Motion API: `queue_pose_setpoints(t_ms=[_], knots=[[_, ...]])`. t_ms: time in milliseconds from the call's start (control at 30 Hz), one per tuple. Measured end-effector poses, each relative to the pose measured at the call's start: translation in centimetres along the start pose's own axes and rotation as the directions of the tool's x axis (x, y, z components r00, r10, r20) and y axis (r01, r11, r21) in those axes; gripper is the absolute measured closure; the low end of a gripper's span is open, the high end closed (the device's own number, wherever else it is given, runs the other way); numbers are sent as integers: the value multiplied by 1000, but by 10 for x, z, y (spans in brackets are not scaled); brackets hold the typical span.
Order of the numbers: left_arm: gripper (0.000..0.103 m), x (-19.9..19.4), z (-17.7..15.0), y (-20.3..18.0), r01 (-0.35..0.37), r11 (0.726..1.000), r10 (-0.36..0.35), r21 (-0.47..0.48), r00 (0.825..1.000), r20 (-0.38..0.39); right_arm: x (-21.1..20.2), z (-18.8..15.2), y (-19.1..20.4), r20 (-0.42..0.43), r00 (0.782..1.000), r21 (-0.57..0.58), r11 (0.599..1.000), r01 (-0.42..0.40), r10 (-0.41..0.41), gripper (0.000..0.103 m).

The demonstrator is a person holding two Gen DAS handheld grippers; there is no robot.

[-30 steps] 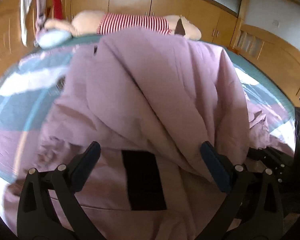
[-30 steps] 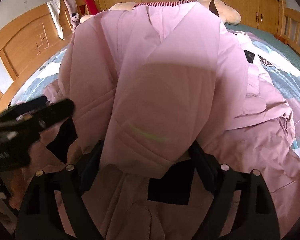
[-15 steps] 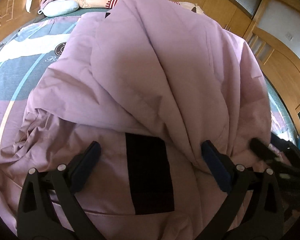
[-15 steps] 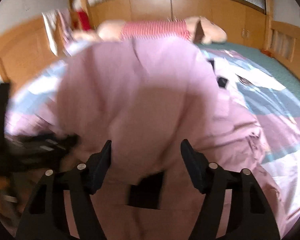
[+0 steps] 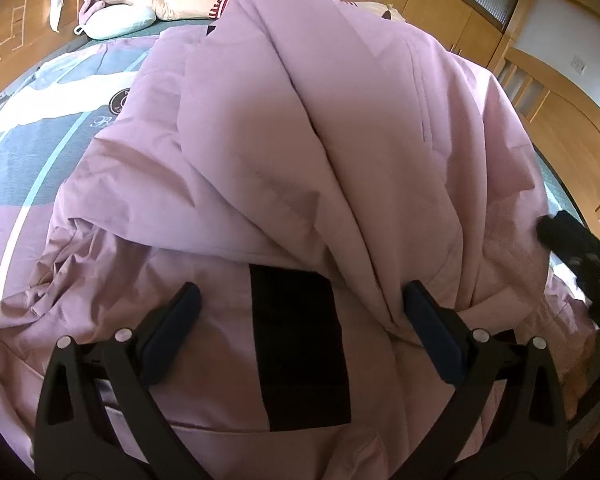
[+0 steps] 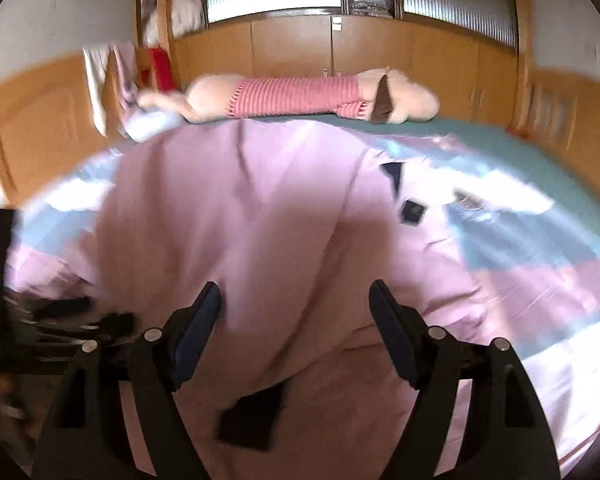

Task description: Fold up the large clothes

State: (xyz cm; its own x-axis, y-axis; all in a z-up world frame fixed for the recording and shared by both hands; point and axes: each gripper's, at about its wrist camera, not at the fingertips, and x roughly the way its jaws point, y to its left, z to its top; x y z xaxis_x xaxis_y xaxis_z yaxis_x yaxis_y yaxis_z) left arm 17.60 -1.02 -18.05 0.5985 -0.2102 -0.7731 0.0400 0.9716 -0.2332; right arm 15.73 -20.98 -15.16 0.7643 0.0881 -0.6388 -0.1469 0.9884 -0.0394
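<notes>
Left gripper (image 5: pixel 300 320): jaws spread wide, holding nothing, unchanged; right gripper (image 6: pixel 296 312) likewise spread, narrower than a second ago, its view now blurred and tilted higher. Pink garment (image 5: pixel 320 152): heaped on bed (image 5: pixel 28 140), filling centre to 6 o'clock. Plush toy (image 6: pixel 300 96): 12 o'clock.

Left tool (image 5: pixel 300 304): black plastic arms, silver screws, dark blue pads (image 5: pixel 172 336). Right tool (image 6: pixel 296 300): same build, black arms, blue pads (image 6: pixel 392 332).
</notes>
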Motion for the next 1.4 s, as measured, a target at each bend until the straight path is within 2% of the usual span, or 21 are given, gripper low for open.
queue_pose_setpoints(t_ms=[100, 200, 467, 567, 633, 733, 800, 1400], knots=[[2, -1, 0, 0, 1, 1000, -1, 2, 1000, -1, 33, -18, -12, -136, 991, 69, 997, 22, -12, 26], [2, 1, 0, -3, -4, 1000, 4, 8, 1000, -2, 40, -17, -24, -168, 985, 135, 991, -10, 33, 23], [2, 1, 4, -11, -4, 1000, 4, 8, 1000, 2, 39, -18, -25, -157, 987, 139, 990, -17, 39, 19], [2, -19, 3, -13, 0, 1000, 0, -8, 998, 68, 39, -16, -22, -155, 987, 140, 990, -12, 34, 17], [2, -26, 2, -22, -22, 999, 19, 29, 996, 88, 40, -17, -22, -154, 987, 144, 990, -13, 35, 16], [2, -13, -3, -29, -64, 994, 62, 83, 997, 35, 40, -17, -23, -155, 987, 149, 989, -14, 37, 13], [2, -4, -5, -26, -58, 996, 58, 71, 998, -1, 41, -17, -23, -156, 987, 150, 989, -15, 39, 11], [2, 6, -3, -27, -72, 994, 74, 84, 997, -19, 43, -17, -25, -157, 986, 167, 986, -25, 52, 6]])
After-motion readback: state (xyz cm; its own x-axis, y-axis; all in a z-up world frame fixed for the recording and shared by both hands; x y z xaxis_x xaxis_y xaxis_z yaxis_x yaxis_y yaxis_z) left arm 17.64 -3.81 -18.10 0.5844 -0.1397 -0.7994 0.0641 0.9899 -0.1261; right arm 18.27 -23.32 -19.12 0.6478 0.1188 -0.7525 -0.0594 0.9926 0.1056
